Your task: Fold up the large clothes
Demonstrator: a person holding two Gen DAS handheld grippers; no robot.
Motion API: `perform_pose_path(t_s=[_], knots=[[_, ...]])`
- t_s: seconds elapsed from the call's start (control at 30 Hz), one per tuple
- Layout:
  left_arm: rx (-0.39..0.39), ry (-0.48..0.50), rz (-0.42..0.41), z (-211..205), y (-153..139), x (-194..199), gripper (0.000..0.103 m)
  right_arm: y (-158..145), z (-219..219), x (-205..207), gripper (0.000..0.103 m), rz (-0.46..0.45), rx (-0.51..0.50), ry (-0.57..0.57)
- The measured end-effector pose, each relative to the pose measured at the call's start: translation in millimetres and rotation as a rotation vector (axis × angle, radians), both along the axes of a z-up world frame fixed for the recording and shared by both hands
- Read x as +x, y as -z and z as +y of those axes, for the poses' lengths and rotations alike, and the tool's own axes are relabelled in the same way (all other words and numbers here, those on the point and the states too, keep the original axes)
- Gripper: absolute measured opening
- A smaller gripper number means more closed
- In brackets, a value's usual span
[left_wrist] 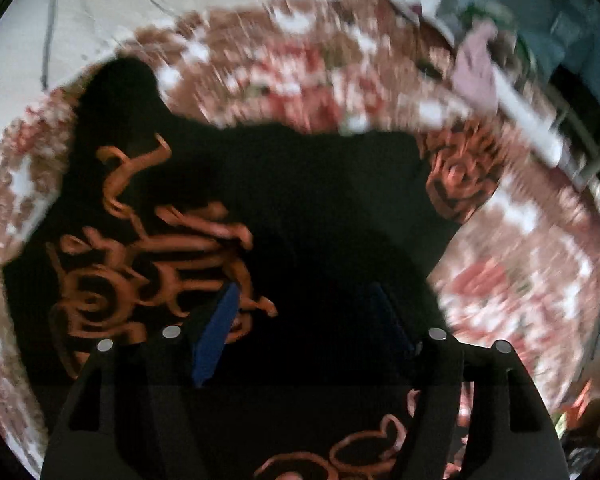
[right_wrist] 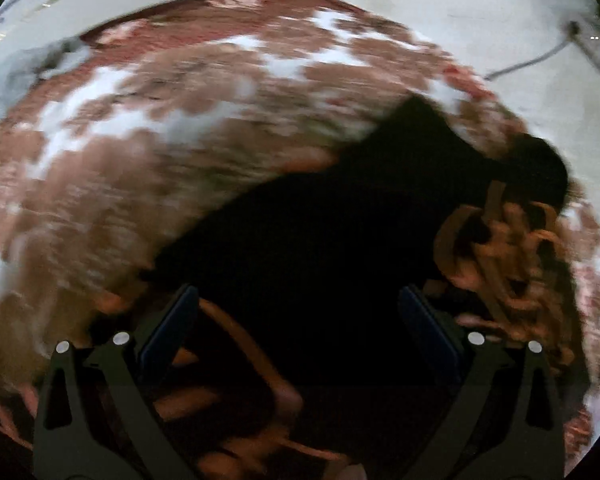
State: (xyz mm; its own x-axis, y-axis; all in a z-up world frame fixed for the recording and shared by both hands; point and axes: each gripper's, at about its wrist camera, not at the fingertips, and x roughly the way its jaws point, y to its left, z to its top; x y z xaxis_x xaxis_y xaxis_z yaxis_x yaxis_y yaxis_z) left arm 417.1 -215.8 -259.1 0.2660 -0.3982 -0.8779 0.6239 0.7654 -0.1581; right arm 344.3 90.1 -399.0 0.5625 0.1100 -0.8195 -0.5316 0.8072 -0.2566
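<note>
while both views are smeared by blur, the left gripper (left_wrist: pixel 304 304) shows its two blue-padded fingers (left_wrist: pixel 216 332) spread wide apart, with nothing pinched between them; they hang over the black garment (left_wrist: pixel 320 208), and whether they touch the cloth cannot be told. the right gripper (right_wrist: pixel 300 304) likewise has its jaws wide apart and empty, poised over the same black garment (right_wrist: pixel 320 240). the garment carries orange swirl patterns (left_wrist: pixel 140 272) and lies spread on a bedspread (left_wrist: pixel 300 60) of reddish-brown and white patches. in the right wrist view an orange-patterned part (right_wrist: pixel 508 248) is bunched at the garment's right side, and the bedspread (right_wrist: pixel 140 140) fills the left. beyond the bedspread's far edge lies a pale floor (right_wrist: pixel 480 8). in the left wrist view a pinkish cloth (left_wrist: pixel 476 68) lies at the far right edge of the bedspread.
</note>
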Motion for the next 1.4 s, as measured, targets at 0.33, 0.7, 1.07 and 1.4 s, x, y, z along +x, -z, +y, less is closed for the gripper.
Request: perform_pose_path(t_s=[0.33,0.7,1.07,1.4], knots=[[-0.069,-0.142,-0.162,165,-84,91,0.097,-1,-206,76,0.098,0.042,-0.071,0.363],[0.222,-0.206,-0.031,229,129,86,0.097,23,-359,101,0.098,0.052,-0.036,0.786],[0.256,-0.196,-0.038,238,156,85,0.097,14,-385,81,0.098,0.074,0.062,0.797],[0.031,-0.303,-0.022,203,77,41,0.097,-42,-456,31,0.098,0.071,0.092,0.802]])
